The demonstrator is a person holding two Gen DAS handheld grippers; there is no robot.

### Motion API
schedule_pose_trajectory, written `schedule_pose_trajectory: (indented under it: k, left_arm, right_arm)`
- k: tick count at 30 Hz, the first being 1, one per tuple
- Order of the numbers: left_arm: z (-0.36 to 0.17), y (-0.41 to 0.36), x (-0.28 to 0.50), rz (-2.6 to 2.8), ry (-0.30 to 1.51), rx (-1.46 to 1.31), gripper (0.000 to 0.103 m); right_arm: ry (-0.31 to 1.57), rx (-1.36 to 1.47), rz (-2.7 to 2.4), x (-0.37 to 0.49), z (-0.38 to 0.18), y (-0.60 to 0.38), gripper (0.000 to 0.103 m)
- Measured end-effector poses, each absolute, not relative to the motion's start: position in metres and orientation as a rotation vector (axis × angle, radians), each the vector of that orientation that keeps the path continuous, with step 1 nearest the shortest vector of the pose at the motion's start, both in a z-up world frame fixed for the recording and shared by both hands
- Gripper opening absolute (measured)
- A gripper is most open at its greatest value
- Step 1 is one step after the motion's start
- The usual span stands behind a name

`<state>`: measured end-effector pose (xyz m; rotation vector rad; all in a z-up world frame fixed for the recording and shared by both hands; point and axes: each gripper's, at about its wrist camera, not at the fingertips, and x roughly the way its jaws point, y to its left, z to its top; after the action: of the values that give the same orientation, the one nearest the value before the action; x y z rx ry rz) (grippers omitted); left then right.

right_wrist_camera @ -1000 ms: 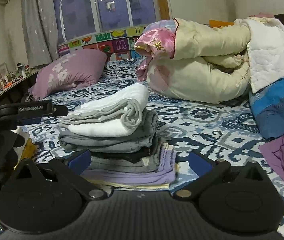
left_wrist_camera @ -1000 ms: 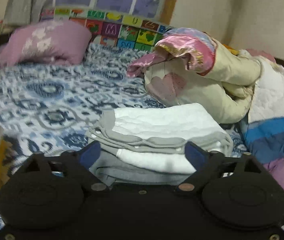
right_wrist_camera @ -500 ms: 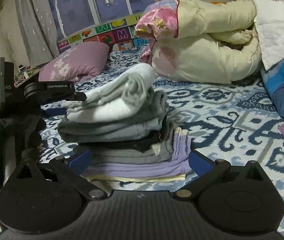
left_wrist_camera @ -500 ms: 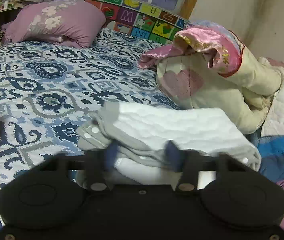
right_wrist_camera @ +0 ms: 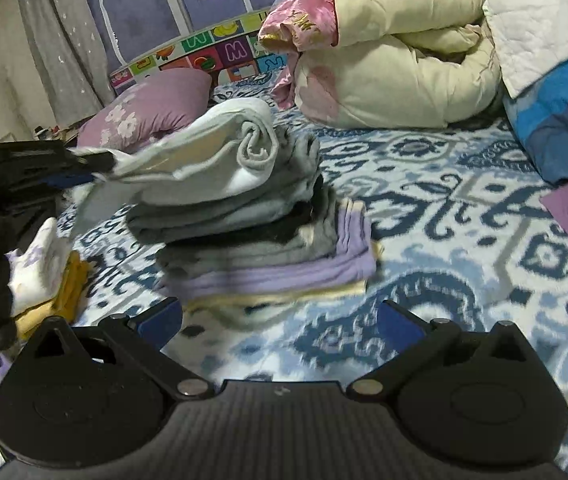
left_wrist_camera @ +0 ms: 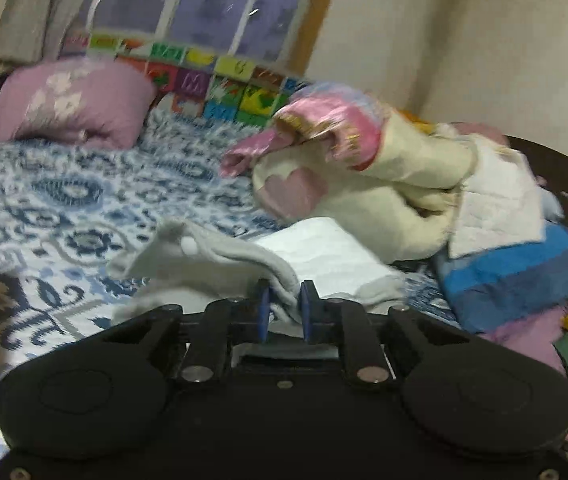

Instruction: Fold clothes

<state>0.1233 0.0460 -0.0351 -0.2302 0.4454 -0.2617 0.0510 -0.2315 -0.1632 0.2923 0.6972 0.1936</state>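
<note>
A stack of folded clothes (right_wrist_camera: 268,240) sits on the blue patterned bed. Its top piece is a white and grey garment (right_wrist_camera: 204,160). My left gripper (left_wrist_camera: 284,312) is shut on that garment's edge (left_wrist_camera: 280,280) and lifts it off the stack. The same gripper shows at the left of the right wrist view (right_wrist_camera: 24,168), pulling the garment leftward. My right gripper (right_wrist_camera: 280,320) is open and empty, low in front of the stack.
A purple pillow (right_wrist_camera: 144,112) lies by the window. A cream and pink quilt (right_wrist_camera: 395,64) and a blue blanket (right_wrist_camera: 563,112) are heaped at the right. A small pile of white and yellow clothes (right_wrist_camera: 48,276) lies left of the stack.
My left gripper has closed on the top white and grey garment and pulled its edge up and away from the stack. My right gripper has backed off a little and stays open.
</note>
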Motion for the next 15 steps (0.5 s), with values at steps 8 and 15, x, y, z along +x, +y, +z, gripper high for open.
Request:
schedule_pose_trajectory:
  k: [8, 15]
  left_arm:
    - [0.007, 0.076, 0.0, -0.25, 0.313, -0.097, 0.013]
    - [0.012, 0.097, -0.062, -0.224, 0.314, -0.003, 0.012]
  right_arm:
    - [0.741, 0.355, 0.254, -0.038, -0.157, -0.22, 0.103]
    - [0.77, 0.449, 0.302, -0.105, -0.158, -0.204, 0.103]
